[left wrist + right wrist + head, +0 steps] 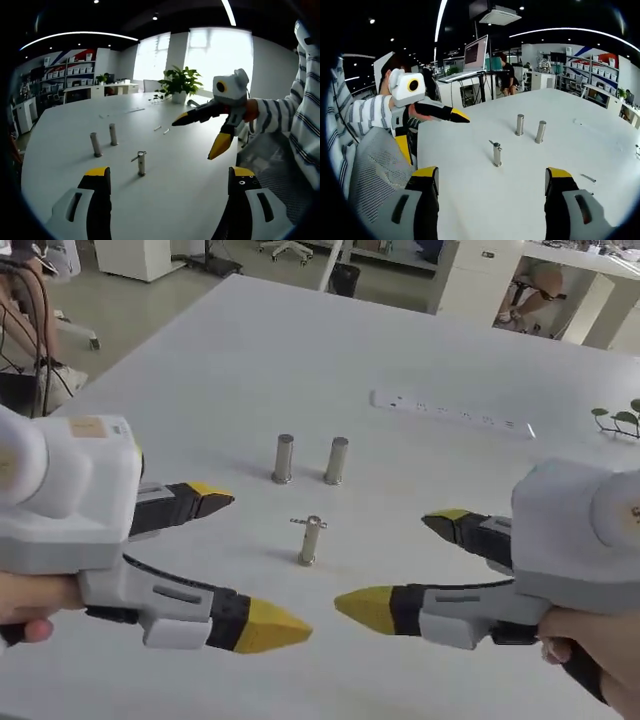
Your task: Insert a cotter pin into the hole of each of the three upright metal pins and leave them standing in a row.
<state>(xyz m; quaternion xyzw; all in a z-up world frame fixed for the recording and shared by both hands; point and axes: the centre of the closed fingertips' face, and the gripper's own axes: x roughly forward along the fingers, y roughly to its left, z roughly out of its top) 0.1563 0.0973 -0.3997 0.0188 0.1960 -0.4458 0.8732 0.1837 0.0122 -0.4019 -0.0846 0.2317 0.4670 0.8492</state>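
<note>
Head view: both claws wide, one upright pin carries a cotter pin

Here's the white table [250, 360], and both tools hover low over its near edge. The left gripper [250, 560] comes in from the left side with its yellow-tipped jaws spread wide and nothing between them. The right gripper [395, 562] mirrors it from the right side, jaws just as wide and holding nothing. Their tips point toward each other, well apart.

Between the tips, a little farther in, the front pin [309, 540] stands upright. A cotter pin [301, 522] sits through its top and pokes out sideways. Behind it, toward the far edge, two metal pins [284, 459] stand upright side by side, near each other but apart.

Farther back, toward the far right corner, a white power strip [450, 412] lies flat.

In the left gripper view the three pins stand ahead of the open jaws. Beyond them lie two small metal pieces [157, 128], too small to name, and a potted plant [180, 82] sits at the edge behind. The right gripper view has the front pin straight ahead, centred between its own jaws.
</note>
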